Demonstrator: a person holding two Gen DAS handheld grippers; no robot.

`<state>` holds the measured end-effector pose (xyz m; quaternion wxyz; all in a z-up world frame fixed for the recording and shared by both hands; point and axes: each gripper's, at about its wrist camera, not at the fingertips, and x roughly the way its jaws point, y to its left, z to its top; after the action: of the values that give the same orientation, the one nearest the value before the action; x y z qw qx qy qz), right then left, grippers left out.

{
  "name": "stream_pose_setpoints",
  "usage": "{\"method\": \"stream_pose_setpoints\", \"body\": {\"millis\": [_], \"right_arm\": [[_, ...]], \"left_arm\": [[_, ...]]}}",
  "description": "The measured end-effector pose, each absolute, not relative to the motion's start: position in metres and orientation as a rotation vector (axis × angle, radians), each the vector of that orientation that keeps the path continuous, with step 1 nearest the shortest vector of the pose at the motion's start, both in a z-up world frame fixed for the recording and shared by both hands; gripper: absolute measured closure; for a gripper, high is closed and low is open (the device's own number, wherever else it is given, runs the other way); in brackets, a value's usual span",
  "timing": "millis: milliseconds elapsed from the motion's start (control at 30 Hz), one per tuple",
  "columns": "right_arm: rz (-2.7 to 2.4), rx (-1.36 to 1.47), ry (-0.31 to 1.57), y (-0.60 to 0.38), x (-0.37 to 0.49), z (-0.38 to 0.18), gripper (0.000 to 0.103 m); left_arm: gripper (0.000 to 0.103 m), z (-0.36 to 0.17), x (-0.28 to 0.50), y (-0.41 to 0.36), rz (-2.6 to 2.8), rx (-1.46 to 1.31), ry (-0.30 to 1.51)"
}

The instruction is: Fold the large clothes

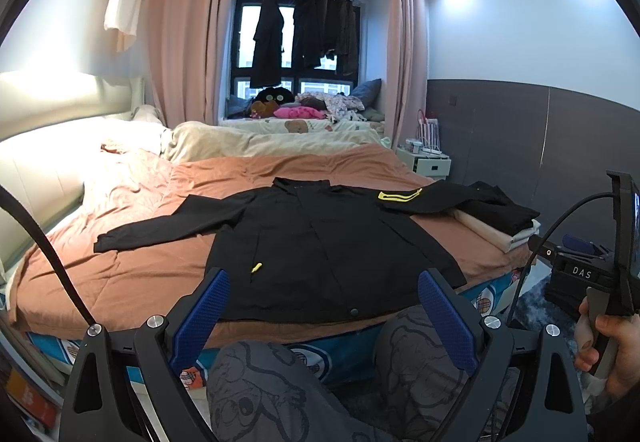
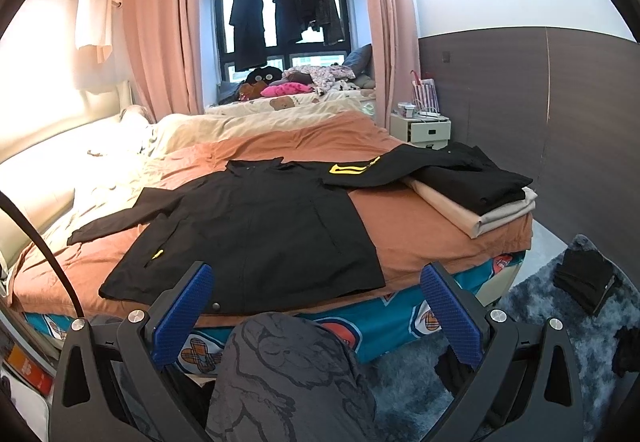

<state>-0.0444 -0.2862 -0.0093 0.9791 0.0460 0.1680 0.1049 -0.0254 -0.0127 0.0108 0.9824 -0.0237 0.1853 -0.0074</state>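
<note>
A black jacket (image 1: 320, 242) with yellow trim lies spread flat at the near edge of the bed (image 1: 140, 274). Left gripper (image 1: 324, 316) and right gripper (image 2: 318, 308) hover before it, jaws apart, empty. A label on the right gripper's body reads "DAS" (image 1: 581, 272).

Both wrist cameras look from just off the foot edge of the bed (image 1: 132, 282), low and level, facing along it toward the window (image 1: 296, 38). The left view stands nearer the middle of that edge, the right view nearer its right corner, taking in the rug (image 2: 560, 326). Both share the black jacket (image 1: 320, 242), the folded stack (image 2: 480, 202) and the window.
</note>
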Motion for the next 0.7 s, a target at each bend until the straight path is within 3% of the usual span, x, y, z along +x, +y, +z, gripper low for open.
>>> {"method": "stream_pose_setpoints", "body": {"millis": [700], "right_arm": [[0.182,0.103,0.313,-0.299,-0.059,-0.003,0.000]], "left_arm": [[0.007,0.011,-0.036,-0.017,-0.030,-0.067,0.365]]}}
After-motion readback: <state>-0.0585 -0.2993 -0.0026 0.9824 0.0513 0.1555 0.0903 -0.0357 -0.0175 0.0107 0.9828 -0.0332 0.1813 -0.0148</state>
